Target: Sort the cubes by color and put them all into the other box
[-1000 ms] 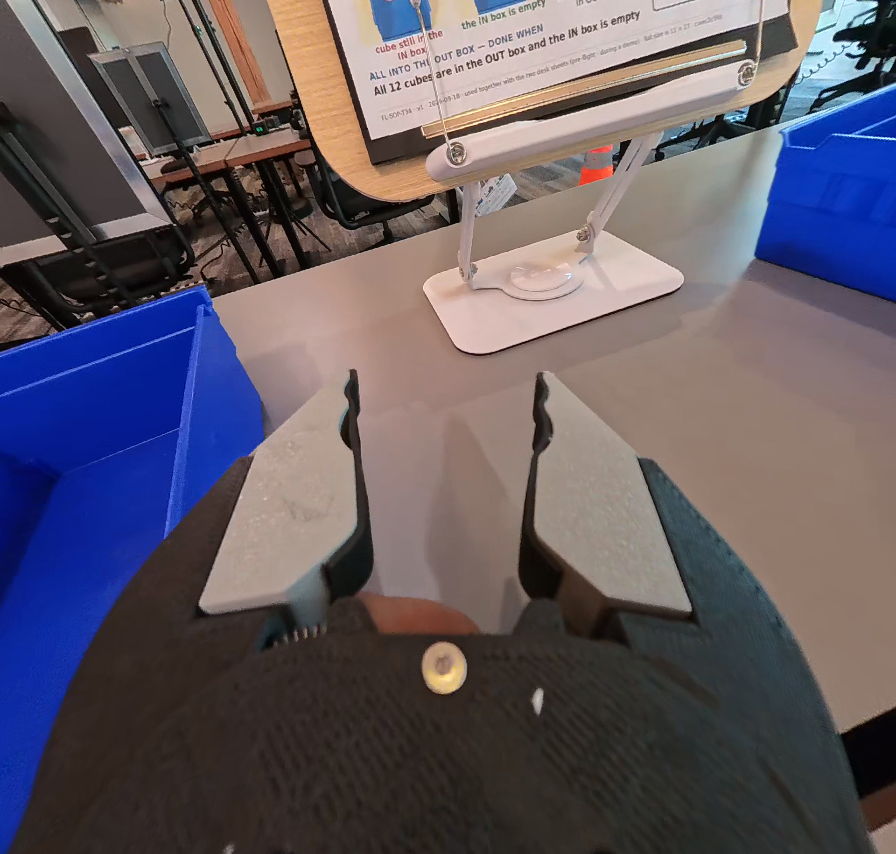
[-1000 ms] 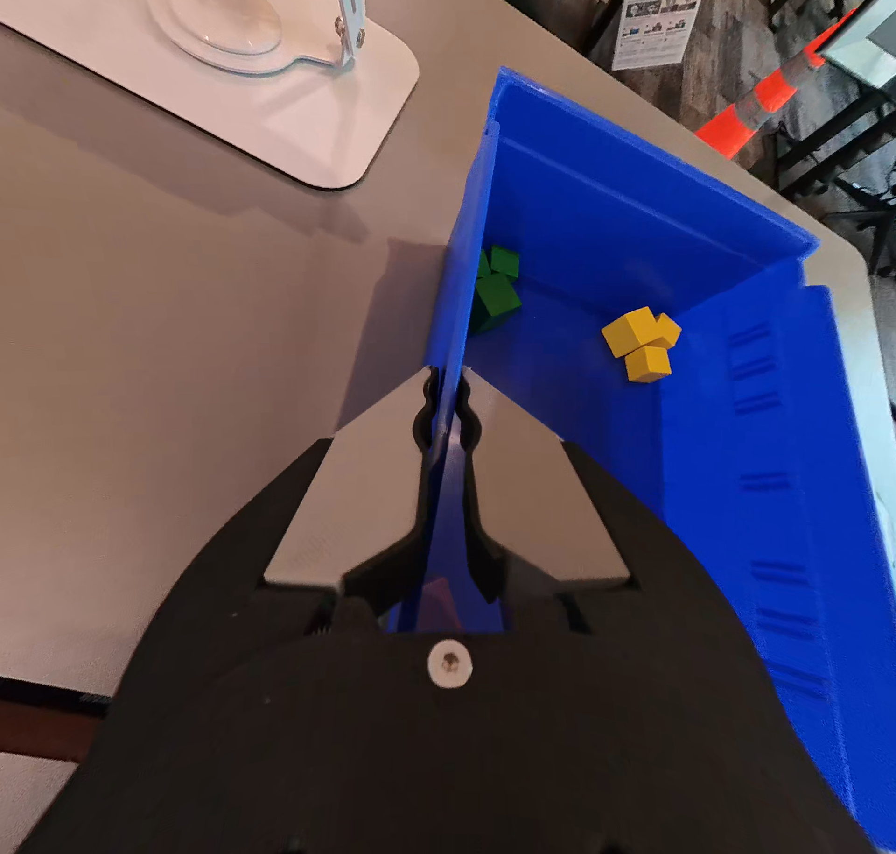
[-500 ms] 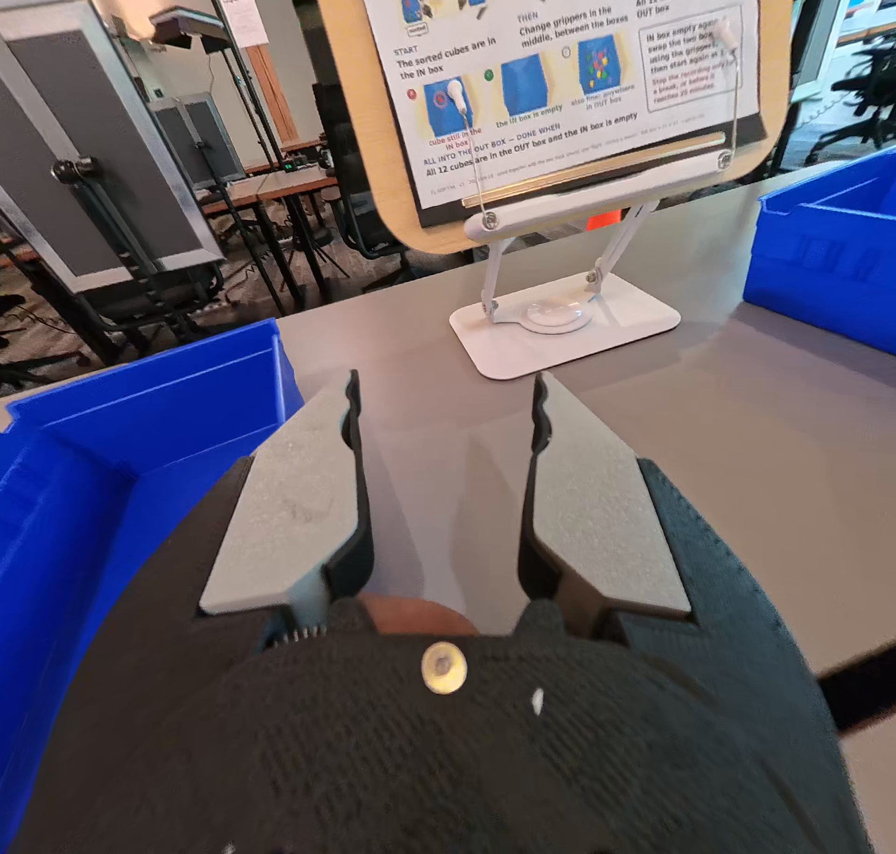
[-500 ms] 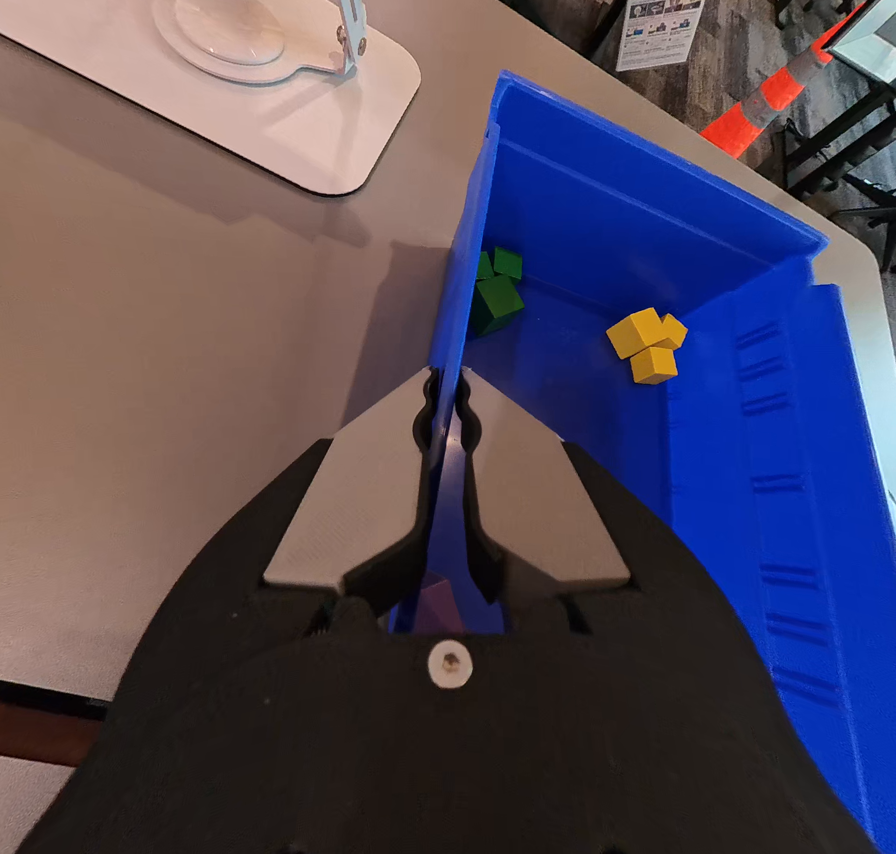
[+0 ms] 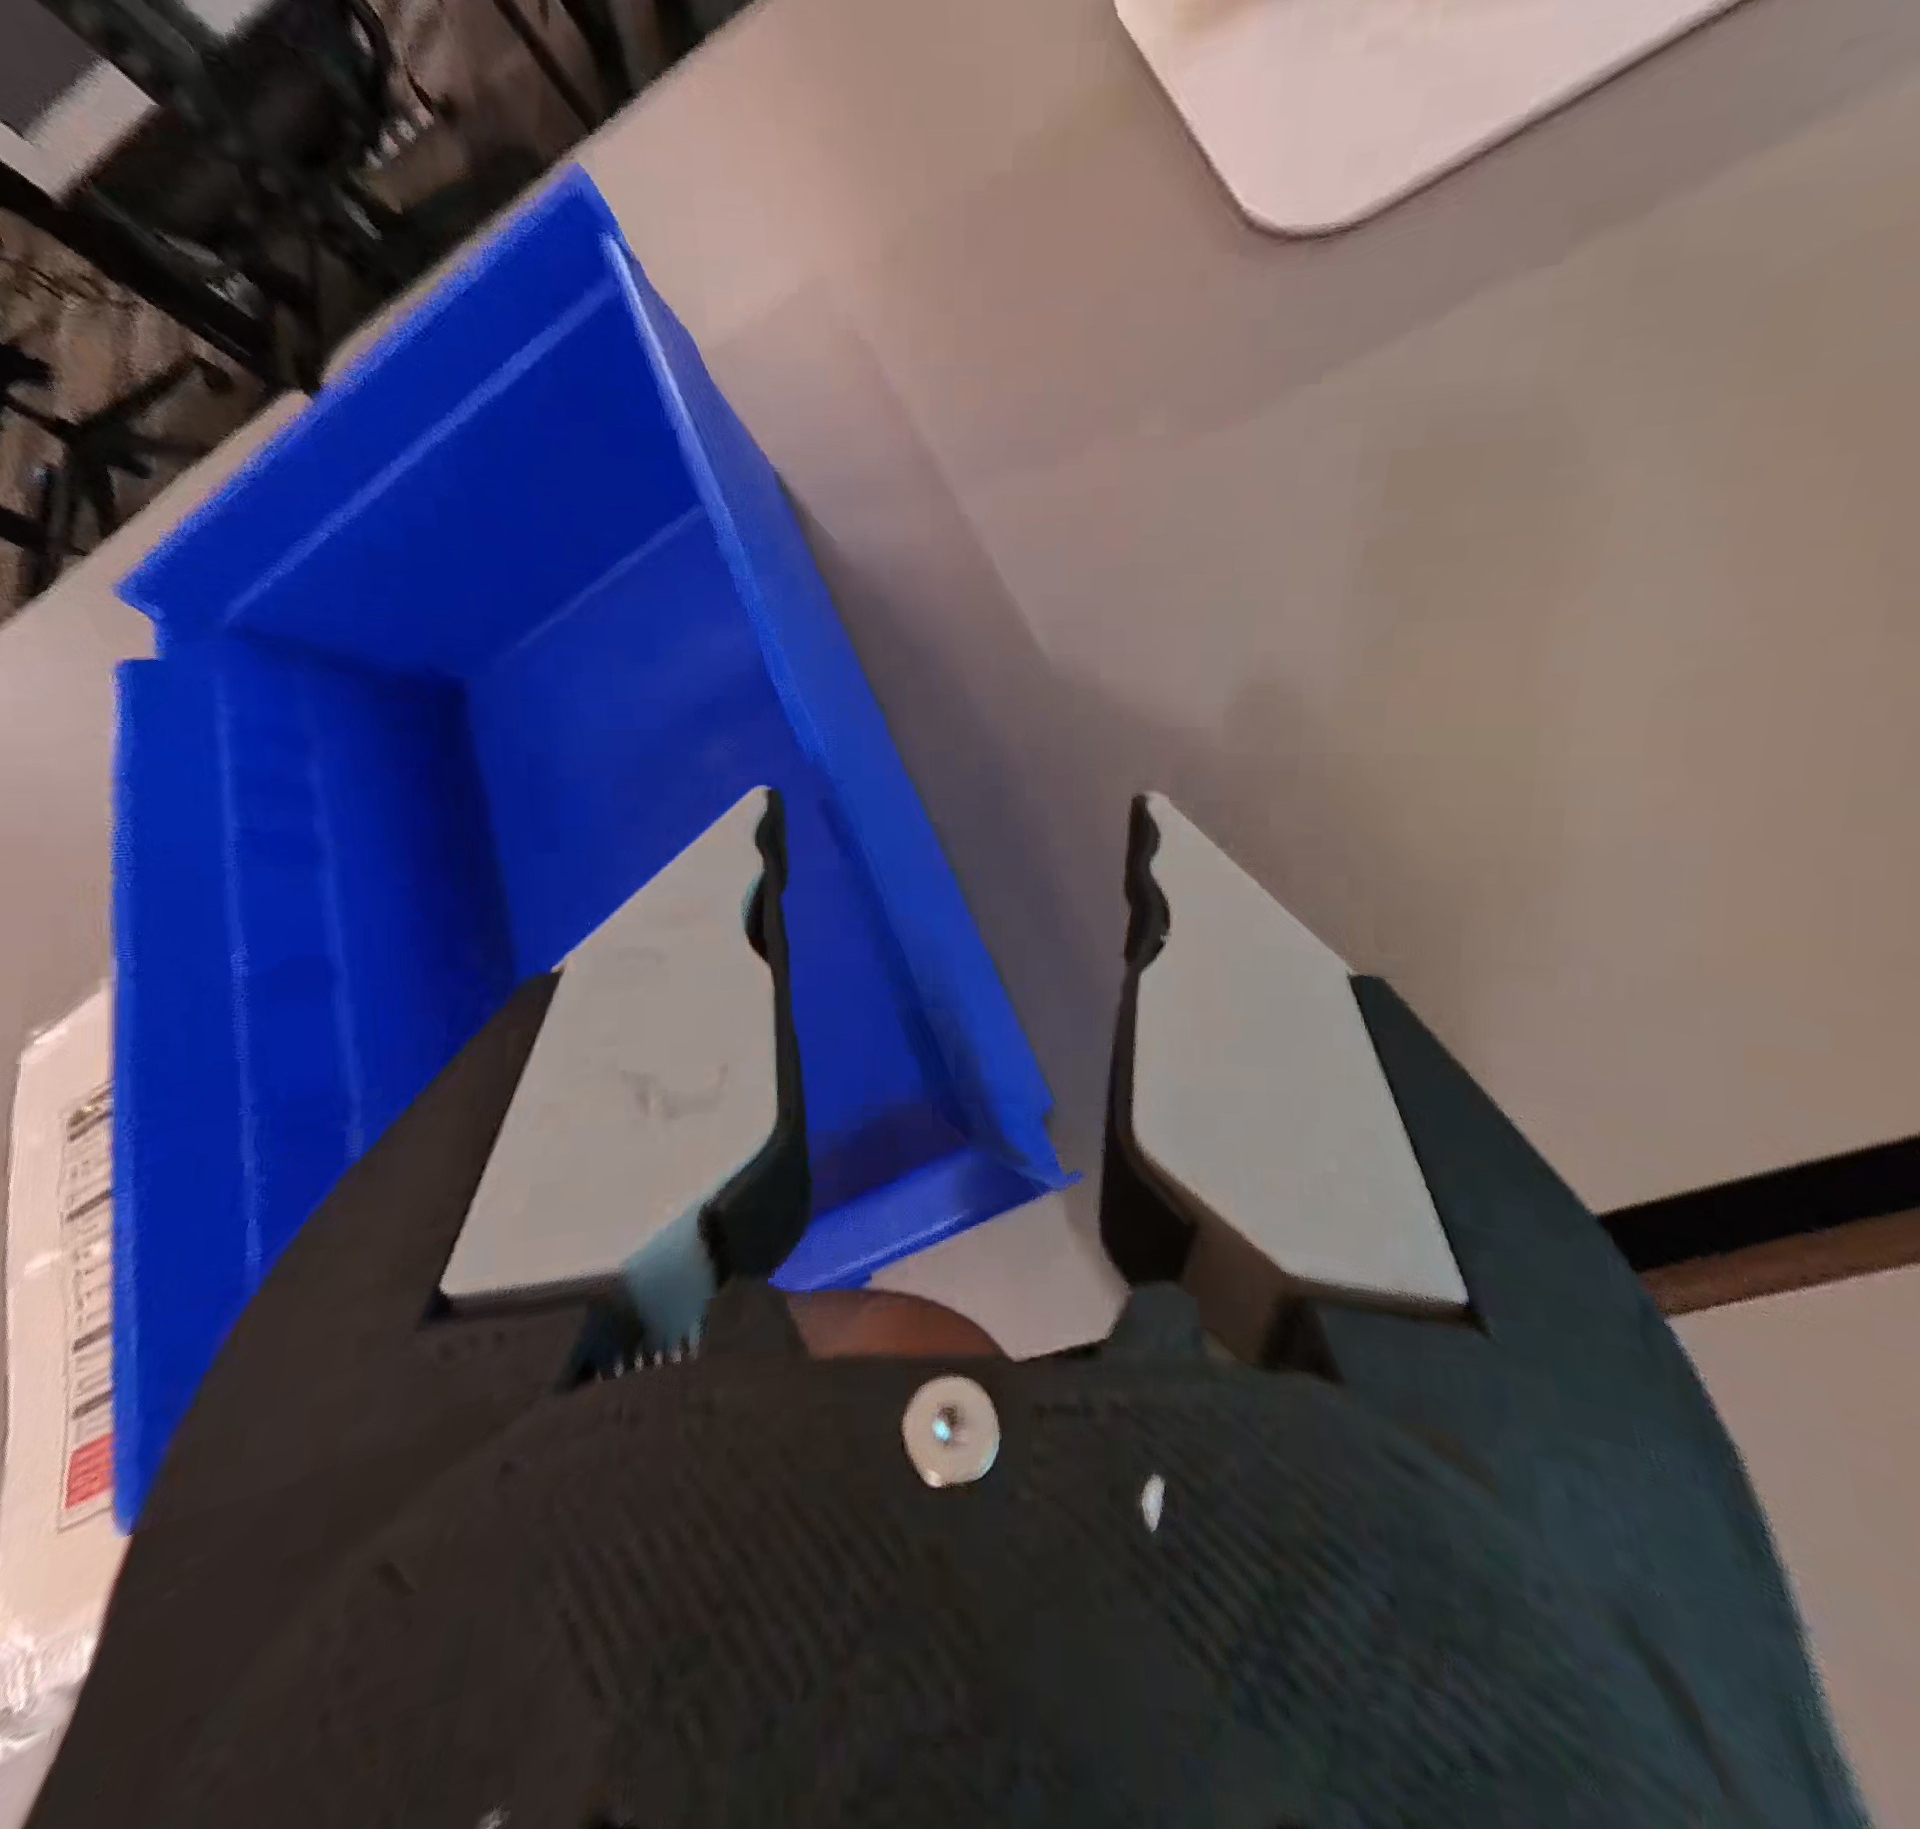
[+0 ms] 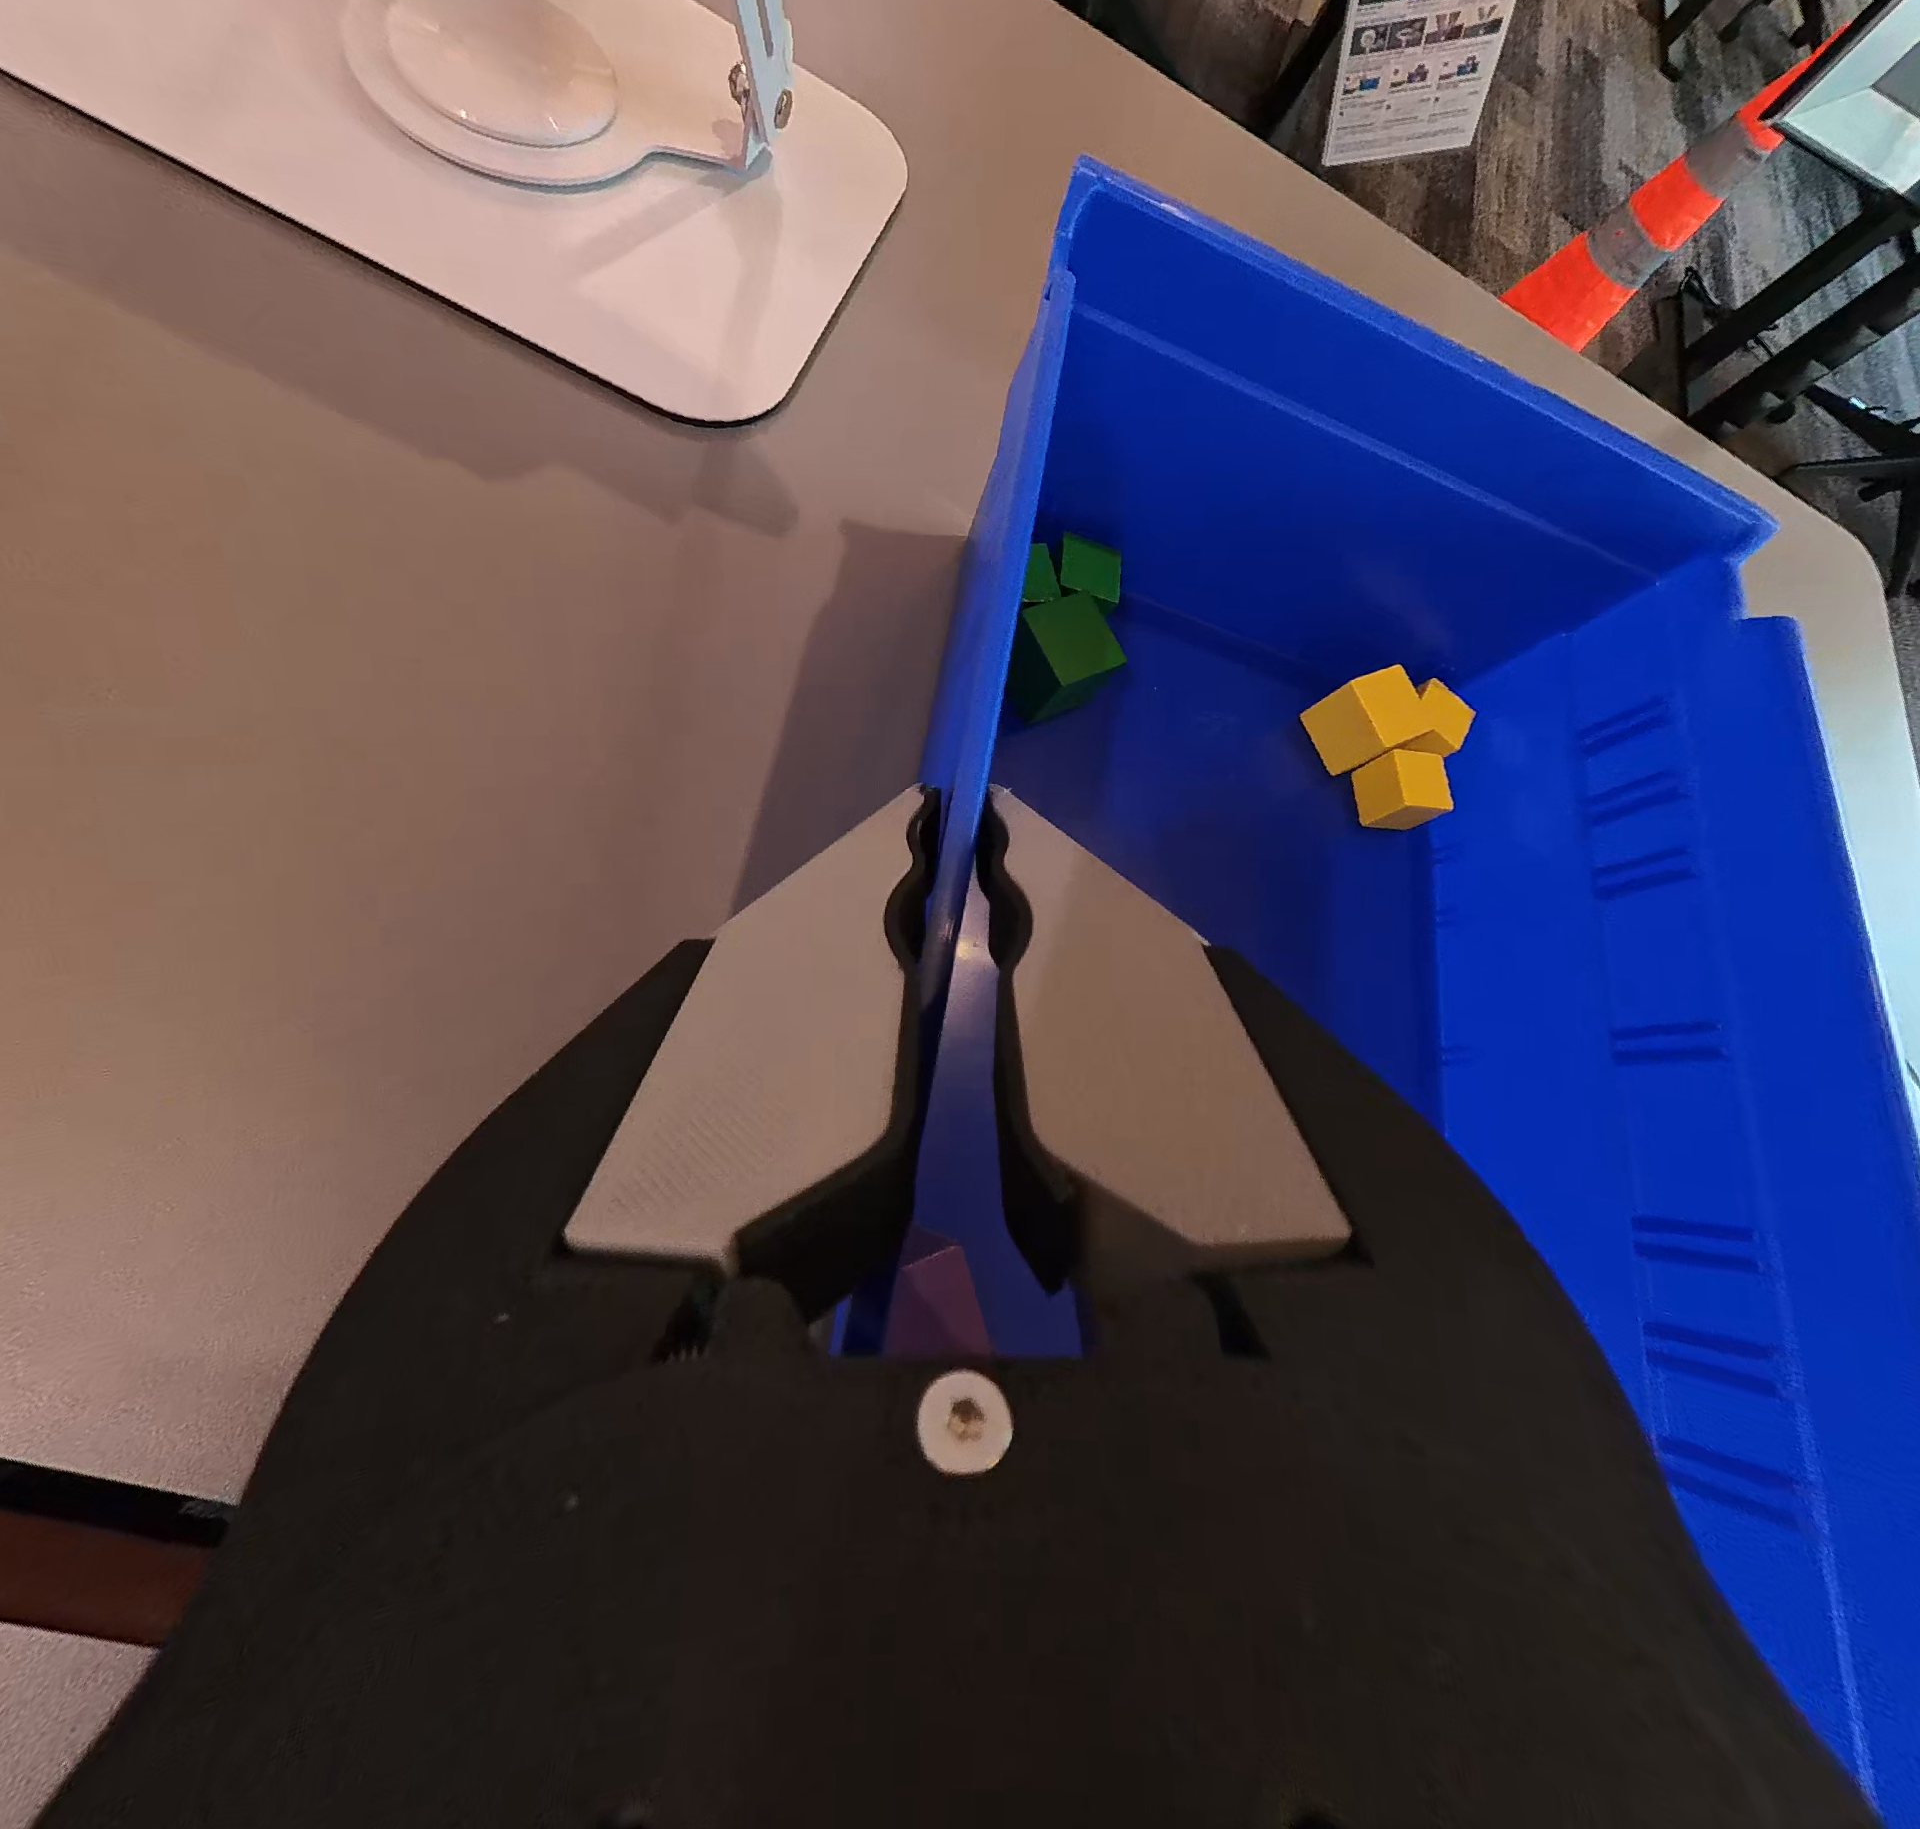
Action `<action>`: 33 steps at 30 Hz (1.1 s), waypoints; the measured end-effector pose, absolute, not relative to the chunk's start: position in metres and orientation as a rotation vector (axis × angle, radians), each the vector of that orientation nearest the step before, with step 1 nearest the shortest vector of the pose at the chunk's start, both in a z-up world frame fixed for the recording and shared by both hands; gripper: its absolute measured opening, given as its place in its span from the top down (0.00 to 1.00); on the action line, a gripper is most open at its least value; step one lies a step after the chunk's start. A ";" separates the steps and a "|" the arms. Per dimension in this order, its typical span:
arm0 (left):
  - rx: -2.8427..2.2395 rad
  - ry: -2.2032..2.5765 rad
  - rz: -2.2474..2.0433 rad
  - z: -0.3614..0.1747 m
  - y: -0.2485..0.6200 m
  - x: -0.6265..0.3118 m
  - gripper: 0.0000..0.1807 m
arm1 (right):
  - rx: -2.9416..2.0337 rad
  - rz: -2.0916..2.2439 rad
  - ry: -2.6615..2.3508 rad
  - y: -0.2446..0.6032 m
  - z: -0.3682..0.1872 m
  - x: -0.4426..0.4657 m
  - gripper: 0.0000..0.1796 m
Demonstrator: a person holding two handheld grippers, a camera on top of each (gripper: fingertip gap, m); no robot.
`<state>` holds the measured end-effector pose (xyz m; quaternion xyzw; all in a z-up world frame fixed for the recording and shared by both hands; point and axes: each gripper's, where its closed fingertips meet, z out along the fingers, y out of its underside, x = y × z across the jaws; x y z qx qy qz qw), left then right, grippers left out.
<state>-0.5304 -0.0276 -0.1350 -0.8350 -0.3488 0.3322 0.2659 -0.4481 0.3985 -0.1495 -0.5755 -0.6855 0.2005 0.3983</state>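
In the right wrist view, a blue box (image 6: pixel 1351 449) holds three green cubes (image 6: pixel 1070 636) by its left wall, three yellow cubes (image 6: pixel 1382 740) by its right wall, and a purple cube (image 6: pixel 935 1301) just visible between my fingers. My right gripper (image 6: pixel 961 797) is shut on the box's left wall. In the left wrist view, the other blue box (image 5: pixel 810 636) shows no cubes in its visible part. My left gripper (image 5: pixel 956 803) is open and straddles that box's right wall near its front corner, one finger inside and one outside.
The white base of a document stand (image 5: pixel 1455 65) sits on the grey table between the boxes; it also shows in the right wrist view (image 6: pixel 468 169). A printed sheet (image 5: pixel 52 1208) lies left of the empty box. The table's front edge is close below both grippers.
My left gripper has swung down and to the left, from facing the stand to hanging over the empty box's right wall, still open. My right gripper stays shut on the other box's wall.
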 end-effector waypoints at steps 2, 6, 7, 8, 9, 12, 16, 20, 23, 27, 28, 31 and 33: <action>-2.280 -0.965 0.860 -0.146 -0.027 -0.532 0.66 | -1.460 0.516 -1.735 0.398 -0.149 -0.448 0.98; -2.268 -0.958 0.945 -0.147 -0.037 -0.547 0.81 | -1.462 0.522 -1.735 0.398 -0.150 -0.448 0.98; -2.250 -0.937 0.928 -0.147 -0.035 -0.547 0.80 | -1.462 0.523 -1.735 0.398 -0.150 -0.448 0.98; -2.226 -0.928 0.911 -0.148 -0.034 -0.549 0.80 | -1.462 0.523 -1.735 0.398 -0.150 -0.448 0.98; -2.202 -0.928 0.907 -0.147 -0.034 -0.551 0.81 | -1.461 0.522 -1.736 0.398 -0.150 -0.448 0.98; -2.169 -0.941 1.085 -0.144 -0.054 -0.561 0.93 | -1.457 0.514 -1.737 0.399 -0.150 -0.448 0.98; -2.076 -0.917 1.055 -0.143 -0.060 -0.560 0.97 | -1.452 0.501 -1.740 0.399 -0.149 -0.448 0.99; -2.042 -0.880 1.059 -0.142 -0.064 -0.555 0.97 | -1.449 0.491 -1.742 0.399 -0.149 -0.448 0.99; -2.009 -0.845 1.046 -0.141 -0.064 -0.552 0.98 | -1.445 0.482 -1.743 0.399 -0.150 -0.448 0.99; -1.989 -0.831 1.047 -0.141 -0.063 -0.551 0.98 | -1.442 0.474 -1.742 0.399 -0.150 -0.448 0.99; -1.983 -0.830 1.040 -0.141 -0.063 -0.551 0.98 | -1.441 0.475 -1.741 0.399 -0.150 -0.448 0.99; -1.971 -0.829 1.034 -0.141 -0.063 -0.549 0.98 | -1.438 0.478 -1.742 0.399 -0.150 -0.448 0.99; -1.965 -0.826 1.040 -0.141 -0.063 -0.549 0.98 | -1.437 0.478 -1.743 0.398 -0.150 -0.448 0.99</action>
